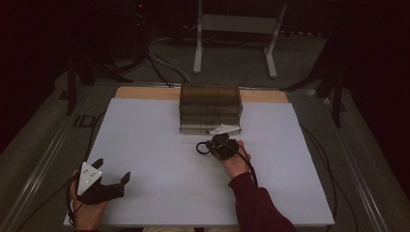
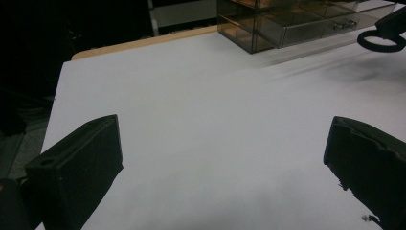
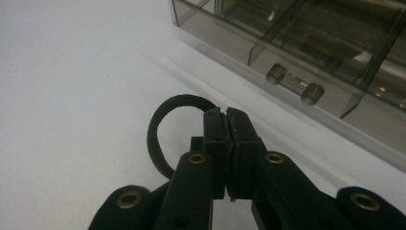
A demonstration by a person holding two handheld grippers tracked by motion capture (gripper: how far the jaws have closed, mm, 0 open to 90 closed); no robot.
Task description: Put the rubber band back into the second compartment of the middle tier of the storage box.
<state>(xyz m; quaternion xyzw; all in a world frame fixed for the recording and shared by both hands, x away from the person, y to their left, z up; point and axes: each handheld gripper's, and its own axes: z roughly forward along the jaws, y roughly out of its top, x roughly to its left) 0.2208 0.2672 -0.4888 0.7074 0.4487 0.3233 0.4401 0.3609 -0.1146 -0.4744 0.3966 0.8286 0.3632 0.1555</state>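
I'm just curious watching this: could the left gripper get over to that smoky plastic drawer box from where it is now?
Probably yes. The left gripper sits open near the table's front edge, and bare white table lies between it and the drawer box. The right gripper waits off to one side.

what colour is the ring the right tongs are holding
Black; the ring shows best in the right gripper view.

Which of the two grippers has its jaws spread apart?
The left gripper, near the table's front left corner, is spread wide and empty. The right gripper is pinched on a black ring.
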